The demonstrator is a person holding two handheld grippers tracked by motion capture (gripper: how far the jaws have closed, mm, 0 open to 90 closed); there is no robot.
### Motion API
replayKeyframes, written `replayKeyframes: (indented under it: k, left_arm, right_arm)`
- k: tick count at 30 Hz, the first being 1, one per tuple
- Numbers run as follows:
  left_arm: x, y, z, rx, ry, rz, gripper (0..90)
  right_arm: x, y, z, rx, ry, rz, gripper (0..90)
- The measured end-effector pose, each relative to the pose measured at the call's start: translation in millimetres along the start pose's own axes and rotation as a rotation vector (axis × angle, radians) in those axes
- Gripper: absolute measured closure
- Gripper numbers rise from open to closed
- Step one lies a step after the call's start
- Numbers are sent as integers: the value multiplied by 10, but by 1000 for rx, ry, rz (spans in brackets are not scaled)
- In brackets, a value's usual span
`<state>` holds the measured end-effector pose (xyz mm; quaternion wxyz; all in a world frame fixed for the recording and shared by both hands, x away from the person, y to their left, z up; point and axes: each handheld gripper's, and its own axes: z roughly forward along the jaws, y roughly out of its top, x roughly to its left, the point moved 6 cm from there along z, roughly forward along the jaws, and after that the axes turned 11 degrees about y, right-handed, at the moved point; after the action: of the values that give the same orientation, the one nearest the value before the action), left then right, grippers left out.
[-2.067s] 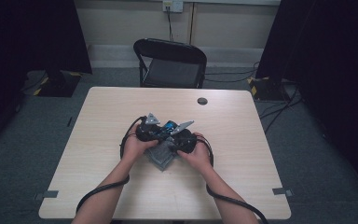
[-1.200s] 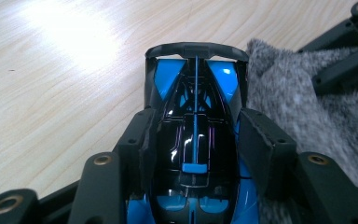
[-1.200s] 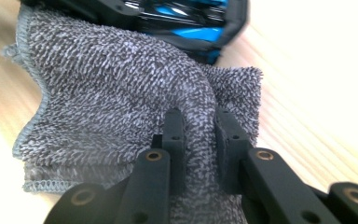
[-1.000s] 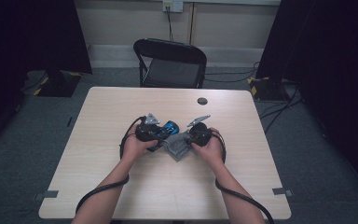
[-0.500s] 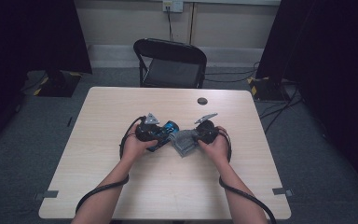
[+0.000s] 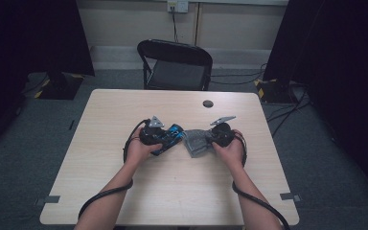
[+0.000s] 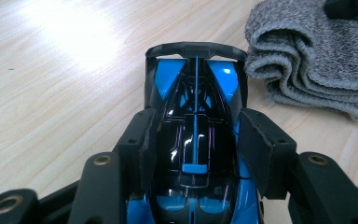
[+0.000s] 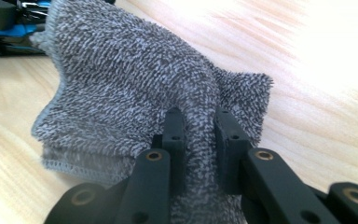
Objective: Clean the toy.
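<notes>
- My right gripper [image 6: 214, 137] has drawn the grey cloth [image 6: 197, 143] off to the right, away from the toy car [image 6: 168, 137].
- Cloth: bunched terry, pinched tight in my right jaws, near the table's middle.
- Car: glossy blue-black, clamped in my left gripper [image 6: 172, 139].
- Pale wood table [image 6: 124, 191]; black folding chair [image 6: 175, 64] beyond.

No legible text, label, brand, number or sign in any view: none on the blue toy car [image 7: 195, 154], grey cloth [image 8: 135, 98] or counter [image 6: 124, 115].
</notes>
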<state>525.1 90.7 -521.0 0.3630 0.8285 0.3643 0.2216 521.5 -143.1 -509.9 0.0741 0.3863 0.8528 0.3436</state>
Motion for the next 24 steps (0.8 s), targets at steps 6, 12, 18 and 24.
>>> replayKeyframes:
  k: [6,12,18,24]
  left_arm:
    - [4,1,-1,3,-4,-2,479]
    - [10,8,1,8,1,3,480]
    - [14,15,-1,21,-2,1,482]
    - [8,20,2,27,0,-3,481]
  right_arm:
    - [89,-3,-125,-24,30,-52,768]
    - [297,-42,-181,-29,77,-114,768]
    - [576,-48,-149,-13,143,-206,768]
    - [806,-50,-55,-1,181,-249,768]
